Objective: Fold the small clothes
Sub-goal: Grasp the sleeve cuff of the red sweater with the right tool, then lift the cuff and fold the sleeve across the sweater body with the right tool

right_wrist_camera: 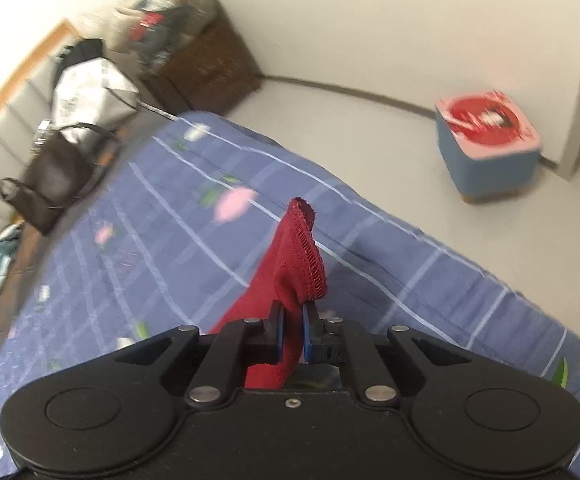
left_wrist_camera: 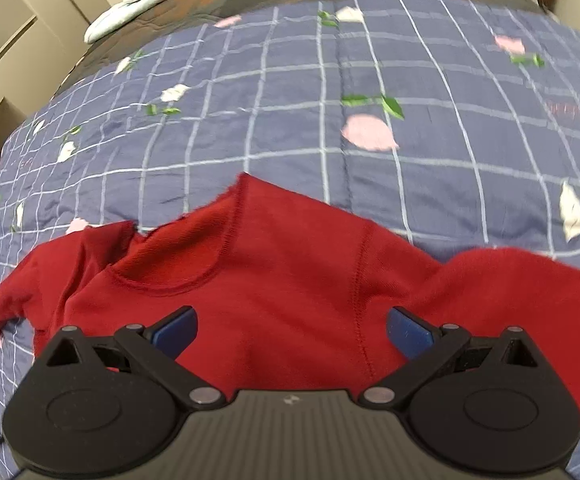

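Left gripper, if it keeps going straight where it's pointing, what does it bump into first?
Probably the red garment. The left gripper is open with that cloth spread right ahead between its fingers, and the blue quilt lies beyond. Depth is hard to judge.

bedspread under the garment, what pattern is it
Blue bedspread with a white grid and pink-and-white petals; clearest in the left wrist view.

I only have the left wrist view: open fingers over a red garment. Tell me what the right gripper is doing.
Observer: The right gripper is shut on a hemmed edge of the red garment, which sticks up past the fingers.
Operator: Report what lies beyond it.
Observer: The blue checked quilt, then bare floor with a blue stool by the wall.
Operator: Name anything at the bed's far end.
Observer: A dark handbag and a silver bag lean against the headboard.
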Demonstrator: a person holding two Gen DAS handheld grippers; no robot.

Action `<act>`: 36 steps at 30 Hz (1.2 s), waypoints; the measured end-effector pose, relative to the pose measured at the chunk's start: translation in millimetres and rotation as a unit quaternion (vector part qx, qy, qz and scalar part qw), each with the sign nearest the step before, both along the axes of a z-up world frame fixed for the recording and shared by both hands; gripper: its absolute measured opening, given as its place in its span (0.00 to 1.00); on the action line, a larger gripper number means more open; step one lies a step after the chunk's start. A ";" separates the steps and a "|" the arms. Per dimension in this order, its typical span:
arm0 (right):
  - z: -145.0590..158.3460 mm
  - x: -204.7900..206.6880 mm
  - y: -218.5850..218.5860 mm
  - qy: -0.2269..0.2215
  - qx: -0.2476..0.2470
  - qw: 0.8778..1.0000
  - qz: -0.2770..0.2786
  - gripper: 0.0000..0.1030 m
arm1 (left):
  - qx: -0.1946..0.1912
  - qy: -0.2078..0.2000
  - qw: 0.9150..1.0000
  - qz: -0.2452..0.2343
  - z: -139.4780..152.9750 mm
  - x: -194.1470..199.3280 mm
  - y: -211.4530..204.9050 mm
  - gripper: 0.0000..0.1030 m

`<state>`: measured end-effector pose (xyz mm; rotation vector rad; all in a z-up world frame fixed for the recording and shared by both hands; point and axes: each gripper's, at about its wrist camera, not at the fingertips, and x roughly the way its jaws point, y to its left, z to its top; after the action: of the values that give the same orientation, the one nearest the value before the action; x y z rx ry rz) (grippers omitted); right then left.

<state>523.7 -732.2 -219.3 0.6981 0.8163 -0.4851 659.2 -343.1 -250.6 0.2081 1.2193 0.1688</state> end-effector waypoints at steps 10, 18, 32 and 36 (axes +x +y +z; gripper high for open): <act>90.3 18.5 97.4 -0.055 -0.053 0.988 0.131 0.09 | -0.084 -0.045 0.995 0.031 68.9 -15.5 79.6 1.00; 138.4 37.2 226.6 -0.091 -0.079 0.967 0.224 0.09 | -0.136 -0.063 0.988 0.036 92.8 -30.0 166.4 1.00; 83.4 41.8 458.3 -0.059 -0.051 0.933 0.352 0.09 | -0.182 -0.090 0.976 0.076 93.5 -52.7 315.4 1.00; 46.1 37.0 490.6 -0.043 -0.045 0.926 0.372 0.09 | -0.186 -0.092 0.975 0.078 73.3 -55.8 335.3 1.00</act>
<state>560.7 -241.6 -173.3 0.2789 0.9008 0.1953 603.3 -7.8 -177.3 -0.2271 1.0604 0.0898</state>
